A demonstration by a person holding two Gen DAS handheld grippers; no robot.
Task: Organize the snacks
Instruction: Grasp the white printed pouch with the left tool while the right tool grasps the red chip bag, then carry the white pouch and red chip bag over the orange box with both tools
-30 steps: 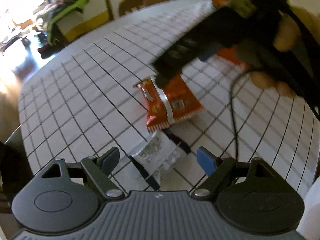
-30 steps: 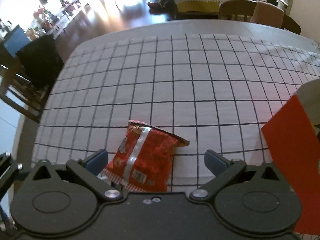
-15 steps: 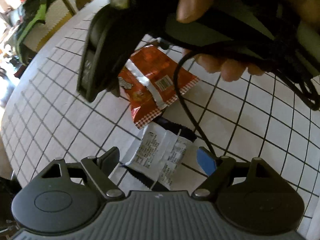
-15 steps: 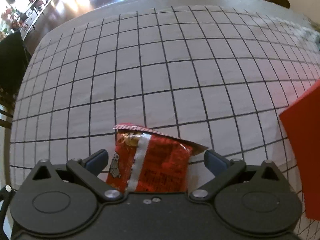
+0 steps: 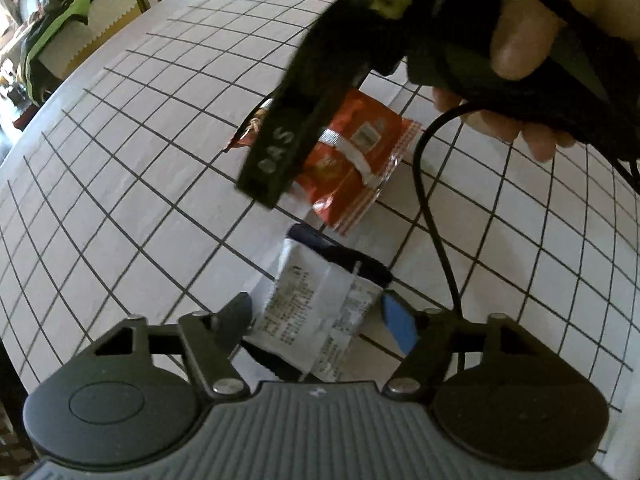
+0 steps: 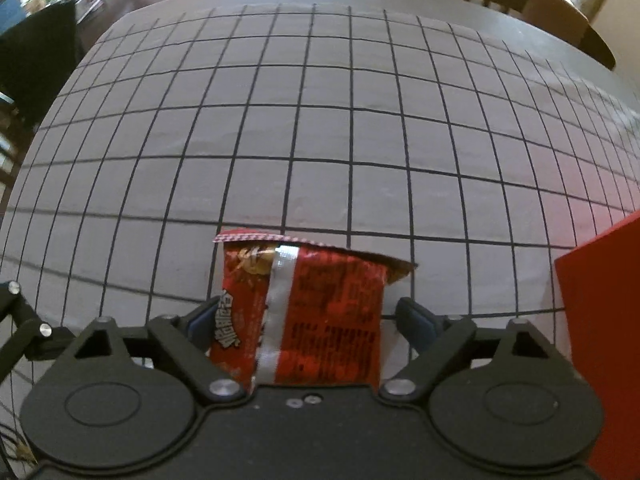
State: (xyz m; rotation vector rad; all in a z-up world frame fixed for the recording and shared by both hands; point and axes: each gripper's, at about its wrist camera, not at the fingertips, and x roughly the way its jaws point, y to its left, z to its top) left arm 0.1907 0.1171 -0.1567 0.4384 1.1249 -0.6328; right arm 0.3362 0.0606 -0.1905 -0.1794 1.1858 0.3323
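Note:
A white and navy snack packet [image 5: 320,304] lies on the grid-patterned tablecloth [image 5: 140,160] between the fingers of my left gripper [image 5: 316,316]. Its jaws are closing, and the pads stand at the packet's side edges without visibly squeezing it. Just beyond lies a red snack packet [image 5: 356,152], also the red packet [image 6: 312,312] in the right wrist view. My right gripper [image 6: 308,316] straddles it with jaws closing: the left pad is at the packet's edge, and a small gap shows at the right pad. In the left wrist view one of the right gripper's black fingers [image 5: 280,140] hangs over the red packet.
A red box [image 6: 600,340] stands close on the right of the right gripper. A person's hand [image 5: 520,40] holds the right gripper, and its black cable [image 5: 432,220] drapes down to the left gripper. Wooden chairs [image 6: 540,4] stand past the table's far edge.
Both grippers have sunk towards the table and their jaws have narrowed. The right gripper has come down over the red packet. The white packet now sits deeper between the left fingers.

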